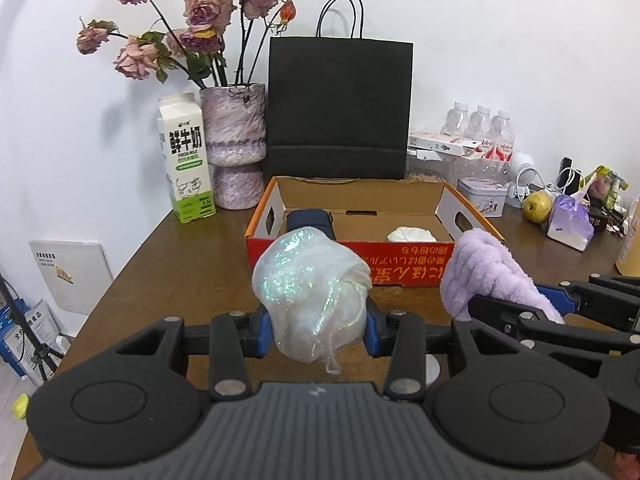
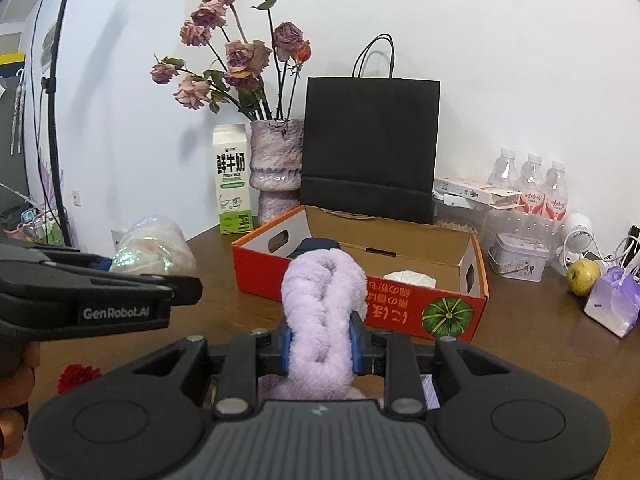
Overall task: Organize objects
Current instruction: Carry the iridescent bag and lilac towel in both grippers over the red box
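We see the left hand-held gripper [image 1: 319, 326] clamped on a bundle of sheer iridescent fabric [image 1: 312, 292], blue pads pressing it from both sides, the bundle carried above the worktop [image 1: 180, 276] just in front of the red cardboard box [image 1: 404, 266]. The right hand-held gripper [image 2: 320, 344] is closed on a twisted roll of lilac fleece [image 2: 324, 300], also held off the worktop and just short of the box's near wall. In the left wrist view the fleece appears to the right of the fabric bundle, the two near each other but apart.

We note the box lies open, its printed near wall facing us. Inside it: a dark navy item [image 1: 310, 218] at the left end and a white crumpled item [image 1: 412, 235] toward the right, well apart.

Behind the box stands a black paper bag [image 1: 340, 108] against the wall. Left of the bag are a mottled purple vase [image 1: 236, 144] with dried roses, then a milk carton [image 1: 186, 160]. On the right side of the worktop we see water bottles [image 1: 482, 124], a small tin [image 1: 482, 196], and a green apple [image 1: 537, 207].
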{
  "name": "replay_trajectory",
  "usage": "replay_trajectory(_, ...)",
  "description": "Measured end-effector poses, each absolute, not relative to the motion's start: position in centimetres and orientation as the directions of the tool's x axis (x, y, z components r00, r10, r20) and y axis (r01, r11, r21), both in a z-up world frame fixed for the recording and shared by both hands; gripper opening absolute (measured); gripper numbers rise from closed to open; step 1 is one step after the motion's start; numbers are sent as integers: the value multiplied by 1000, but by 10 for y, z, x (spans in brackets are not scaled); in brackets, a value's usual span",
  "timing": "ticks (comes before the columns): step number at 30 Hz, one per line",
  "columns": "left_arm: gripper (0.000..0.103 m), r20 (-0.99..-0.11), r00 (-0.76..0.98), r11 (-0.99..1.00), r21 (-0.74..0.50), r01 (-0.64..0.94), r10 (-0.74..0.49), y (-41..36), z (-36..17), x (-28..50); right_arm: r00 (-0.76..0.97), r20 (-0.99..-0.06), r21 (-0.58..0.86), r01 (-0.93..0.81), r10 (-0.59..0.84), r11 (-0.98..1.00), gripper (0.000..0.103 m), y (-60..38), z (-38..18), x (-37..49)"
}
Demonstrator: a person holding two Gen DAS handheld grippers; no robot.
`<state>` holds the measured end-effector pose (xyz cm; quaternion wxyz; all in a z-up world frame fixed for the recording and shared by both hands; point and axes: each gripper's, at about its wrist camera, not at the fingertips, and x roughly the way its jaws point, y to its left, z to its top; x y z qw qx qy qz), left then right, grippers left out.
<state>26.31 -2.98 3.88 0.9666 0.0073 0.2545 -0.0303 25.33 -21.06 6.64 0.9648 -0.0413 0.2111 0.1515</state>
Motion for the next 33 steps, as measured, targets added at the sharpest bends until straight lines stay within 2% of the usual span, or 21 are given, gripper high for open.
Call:
replay_trajectory(20, 43, -514, 855, 996, 12, 86, -68, -57, 54, 340, 862, -428, -10, -304, 270, 953, 25, -223, 83, 324)
replay_trajectory(33, 43, -529, 846, 998, -1, 70, -60, -72, 62, 398, 846, -466, 2, -290, 258, 957, 25, -231, 89, 383)
